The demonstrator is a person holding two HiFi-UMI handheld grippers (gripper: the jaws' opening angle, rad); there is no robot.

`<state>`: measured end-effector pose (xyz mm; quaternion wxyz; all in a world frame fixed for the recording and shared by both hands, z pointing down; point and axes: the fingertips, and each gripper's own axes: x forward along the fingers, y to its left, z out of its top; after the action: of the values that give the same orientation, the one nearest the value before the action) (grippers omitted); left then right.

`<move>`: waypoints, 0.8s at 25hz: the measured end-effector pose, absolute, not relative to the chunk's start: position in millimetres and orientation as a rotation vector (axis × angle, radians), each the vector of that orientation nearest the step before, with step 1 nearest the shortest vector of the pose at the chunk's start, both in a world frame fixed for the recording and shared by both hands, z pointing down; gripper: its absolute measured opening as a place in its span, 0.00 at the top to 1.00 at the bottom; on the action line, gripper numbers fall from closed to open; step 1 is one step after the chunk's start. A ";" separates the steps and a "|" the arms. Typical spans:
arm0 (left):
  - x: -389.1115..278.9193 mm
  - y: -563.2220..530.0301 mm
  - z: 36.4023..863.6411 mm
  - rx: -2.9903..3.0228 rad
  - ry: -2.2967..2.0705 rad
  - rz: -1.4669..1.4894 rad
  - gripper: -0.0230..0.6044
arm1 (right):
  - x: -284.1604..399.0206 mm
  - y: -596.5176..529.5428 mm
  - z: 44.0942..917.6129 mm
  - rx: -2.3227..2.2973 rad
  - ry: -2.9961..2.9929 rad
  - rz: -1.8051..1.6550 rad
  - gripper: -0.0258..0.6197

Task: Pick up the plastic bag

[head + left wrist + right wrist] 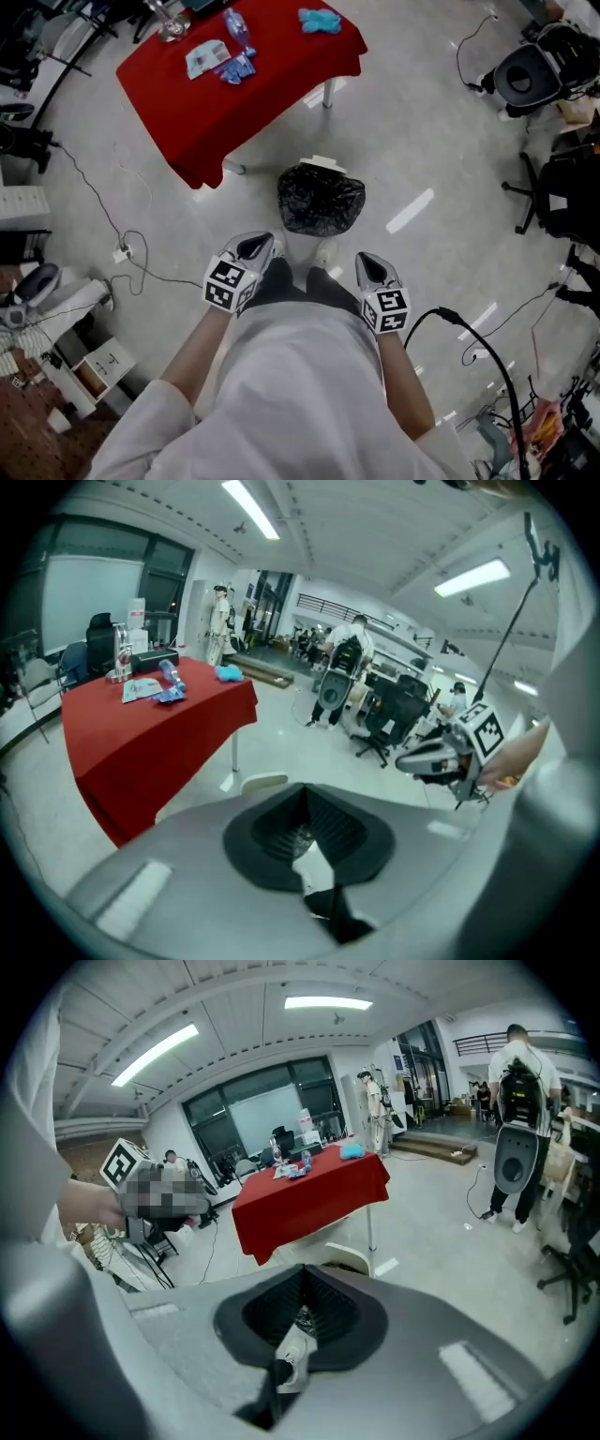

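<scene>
Both grippers are held low in front of the person, pointing down and away toward the floor.

1. Left gripper (255,247): its own view shows the 2 jaws brought fully together with nothing between them (305,829). It is empty.
2. Right gripper (371,266): its own view likewise shows the 2 jaws pressed together with nothing caught in them (302,1311). It is empty. The left gripper view also catches this gripper at the right side of the picture.
3. Plastic bag (321,199): black and crinkled, gathered in a rounded bundle on the pale floor (422,112). A white rim (324,164) shows at its far edge. It lies beyond the tips of both grippers, roughly midway between them from left to right. It is clear of both and touched by neither.
4. Table (206,108): covered with a red cloth, it stands to the far left of the bag. Its near right corner is close to the bag but not over it. On the cloth lie a clear bottle (236,28), some blue packets (217,62) and a turquoise cloth (321,20).
5. Surroundings: a thin cable (111,217) trails over the floor at the left. A dark office chair (562,197) stands at the right. In the right gripper view a person with a backpack (517,1063) stands well off at the far right.
</scene>
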<state>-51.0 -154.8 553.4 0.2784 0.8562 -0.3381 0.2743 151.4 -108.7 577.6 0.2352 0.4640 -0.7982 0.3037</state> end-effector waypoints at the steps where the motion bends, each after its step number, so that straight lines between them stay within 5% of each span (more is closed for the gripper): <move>1: -51.8 -159.3 556.7 2.300 -0.892 0.742 0.96 | 148.6 -109.6 580.3 1.279 -2.180 0.844 0.96; 20: -57.4 -211.0 725.3 2.197 -0.713 0.899 0.96 | 135.9 -150.4 723.5 1.126 -2.099 0.941 0.96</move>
<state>-57.4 -211.0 725.3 0.3256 0.8380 -0.2721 0.3431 135.9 -150.4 723.5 0.2861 0.4213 -0.7854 0.3519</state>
